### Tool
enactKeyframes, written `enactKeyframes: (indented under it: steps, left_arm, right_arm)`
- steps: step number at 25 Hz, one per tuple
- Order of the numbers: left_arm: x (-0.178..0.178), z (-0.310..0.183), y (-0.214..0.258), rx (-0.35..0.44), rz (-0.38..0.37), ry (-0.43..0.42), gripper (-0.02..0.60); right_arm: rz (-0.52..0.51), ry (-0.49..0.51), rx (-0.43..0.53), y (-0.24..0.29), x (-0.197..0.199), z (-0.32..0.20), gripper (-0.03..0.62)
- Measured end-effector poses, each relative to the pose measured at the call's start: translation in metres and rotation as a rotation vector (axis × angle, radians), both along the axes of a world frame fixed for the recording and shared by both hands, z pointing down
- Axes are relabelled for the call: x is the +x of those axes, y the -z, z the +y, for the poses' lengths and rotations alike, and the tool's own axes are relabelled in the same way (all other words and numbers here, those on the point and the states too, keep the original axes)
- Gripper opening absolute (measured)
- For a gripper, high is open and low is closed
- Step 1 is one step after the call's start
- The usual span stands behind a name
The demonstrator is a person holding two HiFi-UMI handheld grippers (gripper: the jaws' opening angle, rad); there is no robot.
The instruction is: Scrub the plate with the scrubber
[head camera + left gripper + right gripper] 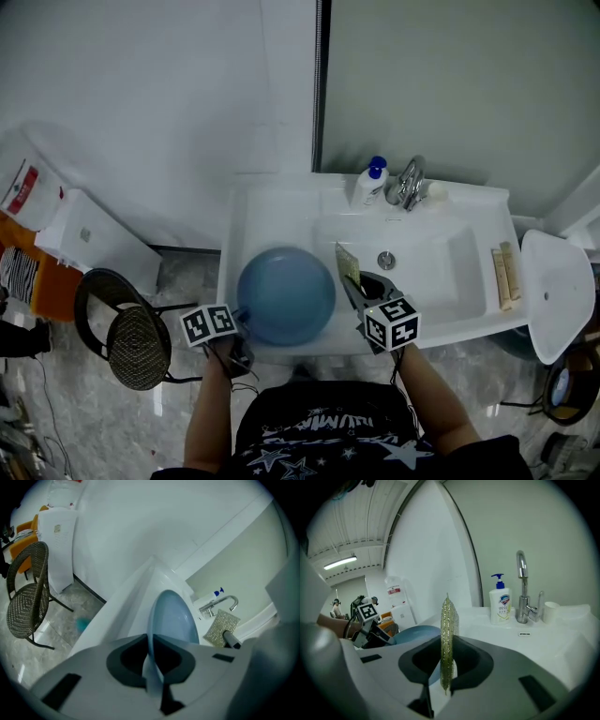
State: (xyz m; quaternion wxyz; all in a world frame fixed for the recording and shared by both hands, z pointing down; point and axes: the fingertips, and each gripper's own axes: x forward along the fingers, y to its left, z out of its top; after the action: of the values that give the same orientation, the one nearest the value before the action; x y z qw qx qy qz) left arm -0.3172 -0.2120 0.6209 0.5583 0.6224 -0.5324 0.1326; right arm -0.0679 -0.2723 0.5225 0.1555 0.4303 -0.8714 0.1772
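One plate (286, 295), one scrubber (348, 265), one soap bottle (371, 182), one tap (410, 183), one chair (131, 333).

We can read "99.9" on the label of the soap bottle (500, 603) at the back edge of the sink (562, 634). The shirt (328, 439) has white letters we can't make out. The red sign (393, 590) is too small to read.
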Motion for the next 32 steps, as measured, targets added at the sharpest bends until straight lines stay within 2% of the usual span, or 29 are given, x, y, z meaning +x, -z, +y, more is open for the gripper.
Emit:
enactKeyframes:
  steps: [8, 11, 15, 18, 23, 27, 32]
  left_arm:
    - [0.006, -0.015, 0.020, 0.078, -0.025, -0.051, 0.035]
    - [0.010, -0.019, 0.023, 0.091, -0.012, -0.064, 0.037]
    - [0.016, -0.023, 0.029, 0.101, 0.033, -0.067, 0.037]
    - [0.015, -0.028, 0.031, 0.110, 0.038, -0.062, 0.037]
    - [0.023, -0.035, 0.037, 0.124, 0.056, -0.074, 0.037]
    - [0.040, -0.036, 0.043, 0.141, 0.064, -0.107, 0.037]
    - [0.069, -0.033, 0.050, 0.159, 0.071, -0.123, 0.037]
  right_arm:
    - [0.132, 0.206, 0.014, 0.003, -0.056, -0.002, 0.071]
    - [0.227, 0.254, 0.026, 0.000, -0.076, -0.004, 0.071]
    - [0.325, 0.325, -0.017, -0.012, -0.097, 0.000, 0.071]
    - [0.407, 0.334, -0.003, -0.015, -0.106, -0.004, 0.071]
    - [0.547, 0.286, 0.025, -0.014, -0.106, -0.022, 0.071]
    - [0.672, 0.273, 0.041, -0.018, -0.100, -0.030, 0.071]
    - [0.789, 0.309, 0.068, -0.025, -0.090, -0.027, 0.071]
